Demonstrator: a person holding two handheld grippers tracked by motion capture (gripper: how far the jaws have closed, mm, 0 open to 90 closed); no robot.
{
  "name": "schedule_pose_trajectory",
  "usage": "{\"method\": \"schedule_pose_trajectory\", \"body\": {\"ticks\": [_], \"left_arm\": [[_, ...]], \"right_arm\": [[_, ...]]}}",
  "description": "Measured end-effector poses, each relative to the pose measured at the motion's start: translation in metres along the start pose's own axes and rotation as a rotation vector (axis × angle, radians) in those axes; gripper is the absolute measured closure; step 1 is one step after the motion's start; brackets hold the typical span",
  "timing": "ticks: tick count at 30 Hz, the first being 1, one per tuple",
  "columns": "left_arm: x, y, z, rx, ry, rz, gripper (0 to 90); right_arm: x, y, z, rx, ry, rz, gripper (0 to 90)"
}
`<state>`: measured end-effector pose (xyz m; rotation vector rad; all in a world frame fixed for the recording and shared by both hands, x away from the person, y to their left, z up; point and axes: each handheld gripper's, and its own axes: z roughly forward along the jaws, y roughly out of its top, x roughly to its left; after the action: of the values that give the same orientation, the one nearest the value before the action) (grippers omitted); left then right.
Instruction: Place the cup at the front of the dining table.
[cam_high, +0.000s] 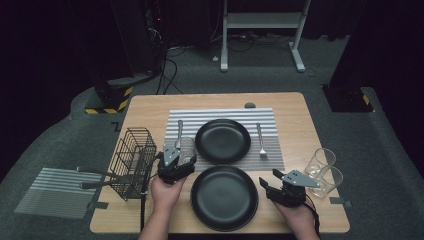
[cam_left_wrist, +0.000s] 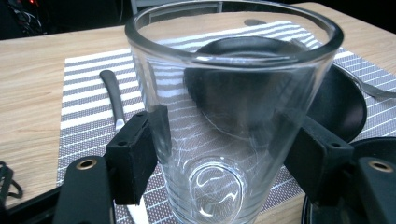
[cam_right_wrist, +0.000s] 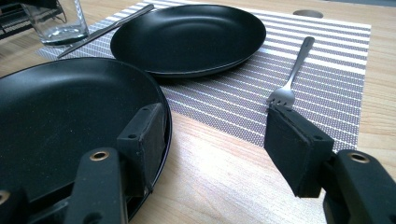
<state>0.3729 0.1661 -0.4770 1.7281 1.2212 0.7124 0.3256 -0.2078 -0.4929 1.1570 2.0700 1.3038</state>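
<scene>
Clear smooth tapered glass (cam_left_wrist: 224, 121) clamped in left hand-held gripper (cam_high: 176, 162) over striped woven mat (cam_high: 270, 150), right hand-held gripper (cam_right_wrist: 215, 144) apart, empty, beside matte black plate (cam_right_wrist: 60, 121), left gripper view shows knife (cam_left_wrist: 114, 100) behind glass.

Wire basket (cam_high: 132, 161) crowds left, plates (cam_high: 223, 197) centre, bare wood right.

Two black plates (cam_high: 222, 141) at centre, fork (cam_high: 260, 141) at three o'clock, wire basket (cam_high: 132, 162) at nine, two glasses (cam_high: 325, 171) at four
</scene>
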Motion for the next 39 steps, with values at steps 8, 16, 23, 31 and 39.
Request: {"method": "schedule_pose_trajectory", "body": {"ticks": [8, 16, 23, 31, 39], "left_arm": [[0.001, -0.001, 0.013, 0.032, 0.006, -0.003, 30.6], [0.001, -0.002, 0.021, 0.046, 0.024, 0.002, 30.6], [0.003, -0.003, 0.026, 0.057, 0.029, 0.0, 30.7], [0.001, -0.004, 0.028, 0.052, 0.042, -0.002, 30.6], [0.003, -0.009, 0.029, 0.063, 0.045, -0.007, 30.5]], "right_arm": [[0.0, 0.0, 0.0, 0.0, 0.002, 0.019, 38.0], [-0.002, 0.001, -0.002, -0.003, 0.002, 0.025, 38.2], [-0.001, 0.0, -0.002, -0.004, 0.004, 0.025, 38.4], [0.0, -0.001, 0.0, -0.025, 0.003, 0.033, 38.5], [0.0, 0.0, -0.002, -0.001, 0.014, 0.024, 38.5]]}}
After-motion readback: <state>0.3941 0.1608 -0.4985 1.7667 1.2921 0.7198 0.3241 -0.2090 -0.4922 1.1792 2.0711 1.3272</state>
